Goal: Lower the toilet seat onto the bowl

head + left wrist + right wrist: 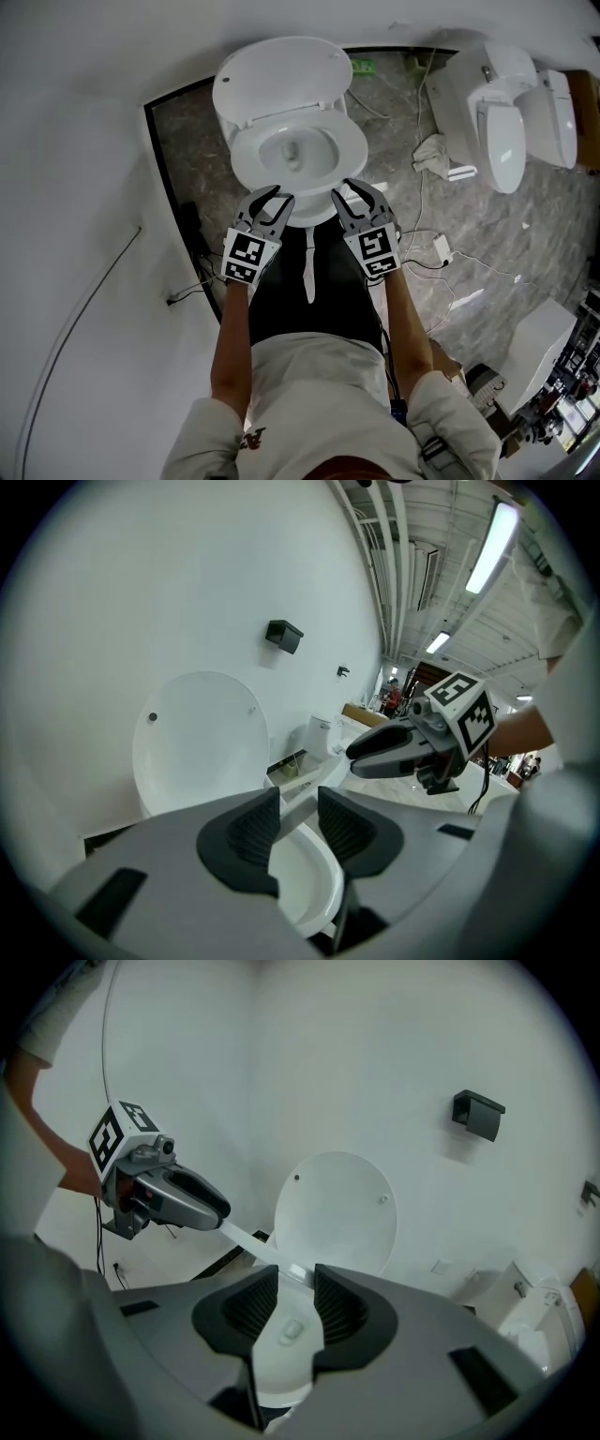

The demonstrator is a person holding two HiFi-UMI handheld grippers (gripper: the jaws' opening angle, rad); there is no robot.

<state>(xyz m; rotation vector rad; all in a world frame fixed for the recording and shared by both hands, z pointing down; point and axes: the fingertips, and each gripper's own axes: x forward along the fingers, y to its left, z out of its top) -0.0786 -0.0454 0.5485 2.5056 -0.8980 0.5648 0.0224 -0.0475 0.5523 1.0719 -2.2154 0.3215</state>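
Observation:
A white toilet stands before me with its lid [281, 80] upright against the wall. The toilet seat [242, 157] hangs tilted above the bowl [298, 150], its front rim raised. My left gripper [277, 199] grips the left of that front rim, which runs as a white strip [302, 805] between its pads. My right gripper [354, 194] holds the rim's right part. In the right gripper view the rim [253, 1239] stretches from the left gripper [223, 1213] to the right gripper's jaws [295, 1283], with the bowl's inside showing below it.
A white wall rises behind and left of the toilet, with a black box [283, 636] mounted on it. Other white toilets [511, 112] stand on the grey stone floor at the right, with cables and a cloth [433, 152] between. My legs are close to the bowl's front.

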